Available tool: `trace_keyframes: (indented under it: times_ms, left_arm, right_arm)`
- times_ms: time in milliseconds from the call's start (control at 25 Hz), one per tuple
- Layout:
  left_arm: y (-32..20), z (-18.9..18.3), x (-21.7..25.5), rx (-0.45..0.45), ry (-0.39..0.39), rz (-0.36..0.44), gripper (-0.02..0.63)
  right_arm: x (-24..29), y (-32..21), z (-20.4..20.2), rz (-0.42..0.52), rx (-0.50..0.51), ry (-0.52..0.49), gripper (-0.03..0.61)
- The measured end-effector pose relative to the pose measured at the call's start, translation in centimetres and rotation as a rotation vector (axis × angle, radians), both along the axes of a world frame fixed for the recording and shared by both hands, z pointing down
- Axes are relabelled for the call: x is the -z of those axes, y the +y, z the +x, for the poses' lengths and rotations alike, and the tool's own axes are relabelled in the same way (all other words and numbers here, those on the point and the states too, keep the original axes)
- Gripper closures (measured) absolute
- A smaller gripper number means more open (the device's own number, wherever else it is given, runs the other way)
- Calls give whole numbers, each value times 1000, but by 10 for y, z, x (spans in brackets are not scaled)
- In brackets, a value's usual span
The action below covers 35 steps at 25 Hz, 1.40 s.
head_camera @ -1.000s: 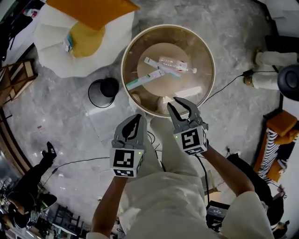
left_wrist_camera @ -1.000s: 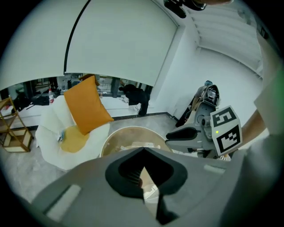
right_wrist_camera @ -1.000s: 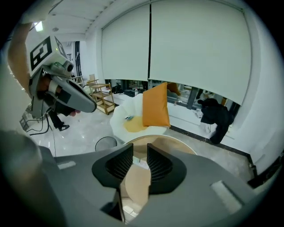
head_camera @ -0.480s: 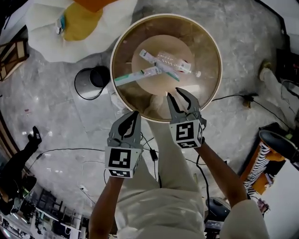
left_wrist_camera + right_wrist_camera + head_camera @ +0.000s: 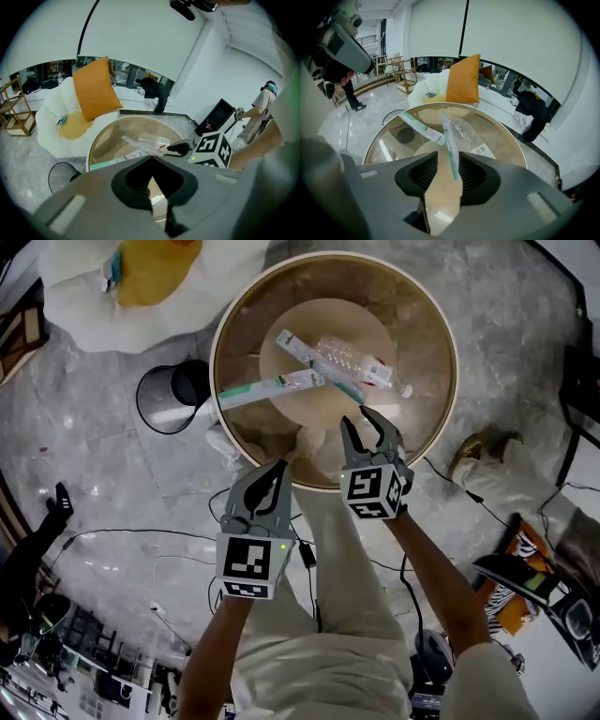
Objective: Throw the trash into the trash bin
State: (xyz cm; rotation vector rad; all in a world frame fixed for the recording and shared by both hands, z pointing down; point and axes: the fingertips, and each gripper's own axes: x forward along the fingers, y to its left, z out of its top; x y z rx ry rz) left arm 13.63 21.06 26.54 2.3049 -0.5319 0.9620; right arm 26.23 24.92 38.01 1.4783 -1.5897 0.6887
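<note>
From the head view I judge the job barely begun: nothing has been picked up, and all the trash I can see lies on the round glass table (image 5: pixel 217 343), namely a crushed clear bottle (image 5: pixel 352 357), a long teal-and-white box (image 5: pixel 267 388) and a second long box (image 5: pixel 314 360) crossing it. The black wire trash bin (image 5: pixel 190 382) stands on the floor just off the table's rim at about 9 o'clock, and I can't see anything in it. My right gripper (image 5: pixel 361 427) hangs over the near part of the table with the pile at its 12 o'clock, near but apart from the fingers. My left gripper (image 5: pixel 272 474) sits off the rim at about 7 o'clock, well short of any item. In the left gripper view its fingers are drawn together with nothing between them, only a small window onto the glass. The bottle and boxes lie beyond at 12 o'clock and the bin low at 9 o'clock. In the right gripper view the fingers stand apart — they have just been opening — and nothing is between them. The second long box shows through the gap, its near end pointing at me from 12 o'clock, but it lies flat on the table farther on, untouched. The bottle lies just past it at 1 o'clock, the other box at 11 o'clock. Everything is left to do — every grasp and the carry to the bin.
</note>
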Motion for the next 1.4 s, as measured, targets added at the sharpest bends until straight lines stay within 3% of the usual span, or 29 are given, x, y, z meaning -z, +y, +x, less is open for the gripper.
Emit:
trace_keyframes:
  times_ms: [480, 760, 840, 1000, 1400]
  left_arm:
    - [-3, -5, -40, 23, -12, -24, 612]
    - [1, -8, -49, 44, -6, -45, 612]
    - [3, -10, -49, 43, -2, -53, 612]
    - [3, -12, -48, 36, 4, -61, 612]
    - [-3, -19, -44, 35, 25, -64, 612]
  right_arm:
    - [-66, 4, 14, -60, 9, 68, 419]
    - [-84, 4, 23, -87, 58, 179, 458]
    - [-85, 6, 24, -97, 72, 206, 505]
    - [-77, -1, 28, -81, 110, 274, 535]
    - [-55, -4, 28, -54, 70, 269, 546]
